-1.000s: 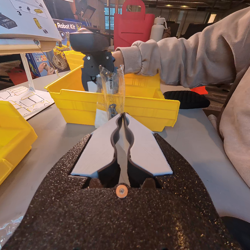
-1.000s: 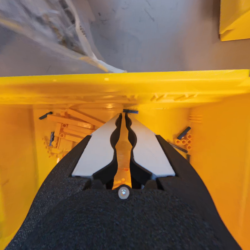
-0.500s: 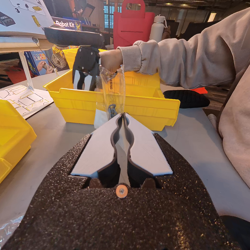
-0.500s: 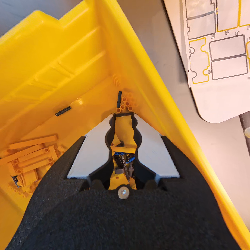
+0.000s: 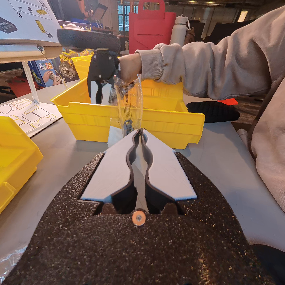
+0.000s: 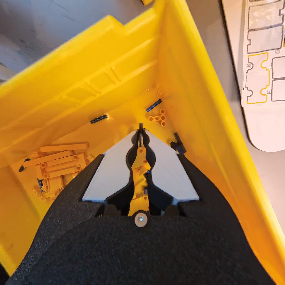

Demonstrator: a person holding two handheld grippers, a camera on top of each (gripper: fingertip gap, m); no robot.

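My left gripper (image 5: 140, 130) is shut on the lower end of a clear plastic bag (image 5: 129, 98), which stands upright in front of a yellow bin (image 5: 162, 121). A small grey part sits low in the bag. My right gripper (image 6: 140, 131) reaches down into the bin (image 6: 192, 108) near a corner and is shut on a thin black pin (image 6: 140, 125) that sticks out past the tips. It also shows in the left wrist view (image 5: 100, 98), held by a hand. Orange beams (image 6: 60, 160), an orange T-piece (image 6: 160, 118) and loose black pins (image 6: 98, 119) lie on the bin floor.
A second yellow bin (image 5: 13, 154) stands at the left. A white sheet with outlined shapes (image 5: 30, 114) lies beside the bin (image 6: 265, 77). A booklet on a stand (image 5: 23, 23), a black pad (image 5: 212, 111), a red bag (image 5: 151, 30) and a person's beige sleeve (image 5: 215, 61) surround the area. The left gripper's tips are roughly 20 centimeters from the right gripper's.
My right gripper swung from the bin's front wall to its corner, stood open around the black pin half a second ago, and is now shut on it. My left gripper held the bag still.
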